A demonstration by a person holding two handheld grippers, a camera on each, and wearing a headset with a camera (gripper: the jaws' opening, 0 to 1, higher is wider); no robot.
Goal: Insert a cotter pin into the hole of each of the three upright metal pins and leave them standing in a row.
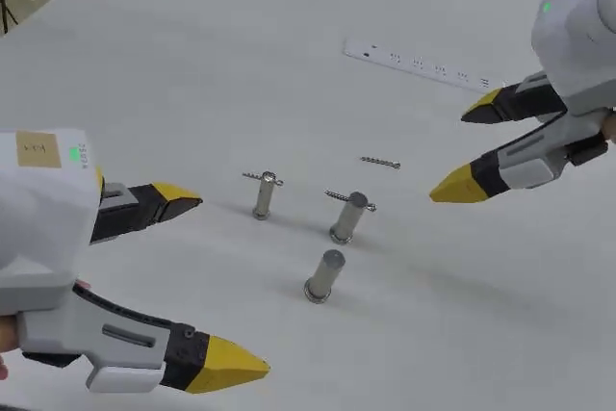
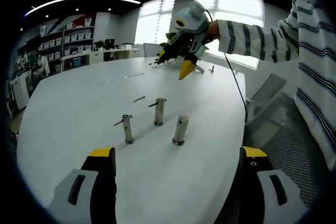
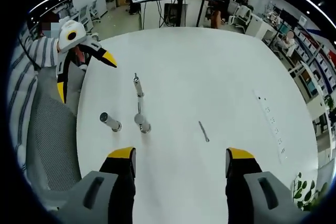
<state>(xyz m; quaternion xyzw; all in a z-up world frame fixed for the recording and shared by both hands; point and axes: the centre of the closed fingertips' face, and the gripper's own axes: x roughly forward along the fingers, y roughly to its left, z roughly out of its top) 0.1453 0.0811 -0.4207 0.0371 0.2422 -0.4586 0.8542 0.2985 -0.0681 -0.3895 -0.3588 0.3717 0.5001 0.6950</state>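
Three upright metal pins [image 1: 346, 218], two cottered; one cotter pin [image 1: 380, 163] loose.

The right gripper [image 3: 180, 155] has its black, yellow-tipped jaws spread wide over the white round tabletop [image 3: 210, 66], with nothing between them. Just ahead stand three short silver metal pins [image 3: 142, 121], close together. A thin loose cotter pin [image 3: 203, 131] lies to their right, apart from them, and a long white power strip [image 3: 270, 124] lies farther right. Across the tabletop a striped sleeve [image 3: 31, 59] holds the left gripper [image 3: 85, 75], jaws parted.
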